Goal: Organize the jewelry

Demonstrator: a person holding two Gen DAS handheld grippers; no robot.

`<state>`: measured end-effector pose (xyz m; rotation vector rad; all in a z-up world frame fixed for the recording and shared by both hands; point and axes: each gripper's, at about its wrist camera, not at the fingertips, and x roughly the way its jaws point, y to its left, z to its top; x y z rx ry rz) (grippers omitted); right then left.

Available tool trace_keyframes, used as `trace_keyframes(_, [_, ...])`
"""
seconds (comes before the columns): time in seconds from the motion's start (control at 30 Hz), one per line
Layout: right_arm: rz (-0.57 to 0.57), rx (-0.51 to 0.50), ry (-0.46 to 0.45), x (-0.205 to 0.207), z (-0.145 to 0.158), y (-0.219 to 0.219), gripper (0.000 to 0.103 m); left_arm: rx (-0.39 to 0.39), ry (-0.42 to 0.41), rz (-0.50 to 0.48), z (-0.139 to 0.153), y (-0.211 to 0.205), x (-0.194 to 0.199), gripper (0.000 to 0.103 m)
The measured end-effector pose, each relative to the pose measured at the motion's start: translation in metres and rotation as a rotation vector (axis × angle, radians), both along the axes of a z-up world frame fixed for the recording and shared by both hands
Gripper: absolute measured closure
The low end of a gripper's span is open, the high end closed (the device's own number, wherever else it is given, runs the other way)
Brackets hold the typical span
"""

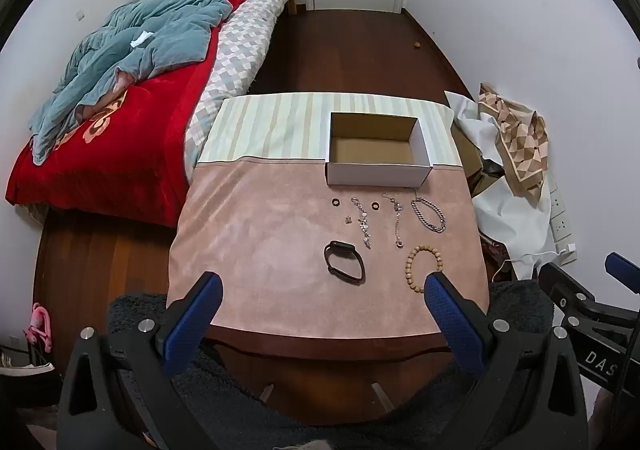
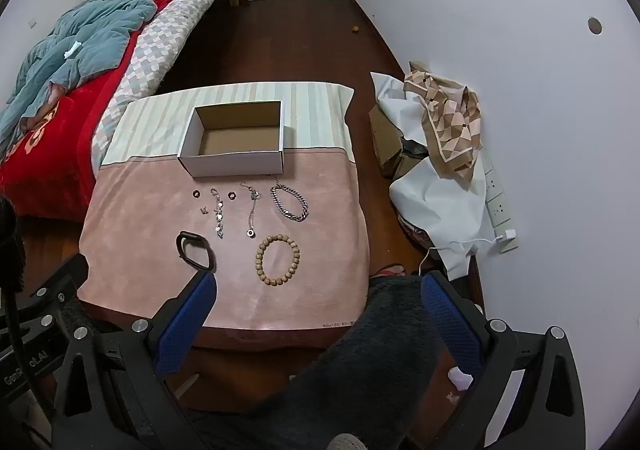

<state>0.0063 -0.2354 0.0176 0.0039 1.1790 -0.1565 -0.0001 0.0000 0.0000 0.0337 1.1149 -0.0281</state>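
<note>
Nearest the cameras, the left gripper (image 1: 322, 304) hangs over the near edge of the table (image 1: 320, 346) with its blue-padded jaws spread wide and nothing between them; the right gripper (image 2: 318, 304) does the same, jaws wide apart and empty (a dark fuzzy cloth lies under it).

Taking the white cardboard box (image 2: 236, 166) as the landmark, all the jewelry lies on the pink cloth (image 2: 140, 210) on the near side of it. Closest to the grippers are the wooden bead bracelet (image 2: 278, 260), in front of the box's right end, and the black smart band (image 2: 195, 250), in front of its left end. Between these and the box lie a charm bracelet (image 2: 218, 216), a thin pendant chain (image 2: 251, 214) and a heavy silver curb-link bracelet (image 2: 289, 202), side by side and apart. Two small dark rings (image 2: 196, 194) sit just before the box, either side of the charm bracelet's top. The box stands open and upright, its brown inside bare, straddling the seam with the striped cloth (image 2: 152, 118).
</note>
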Motion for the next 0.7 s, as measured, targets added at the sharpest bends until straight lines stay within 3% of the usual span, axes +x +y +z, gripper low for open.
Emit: trace_keyframes(0.7, [0.002, -0.009, -0.001, -0.003, 0.0027, 0.0008, 0.0, -0.012, 0.007, 0.002, -0.0041, -0.0063, -0.0067, 0.0])
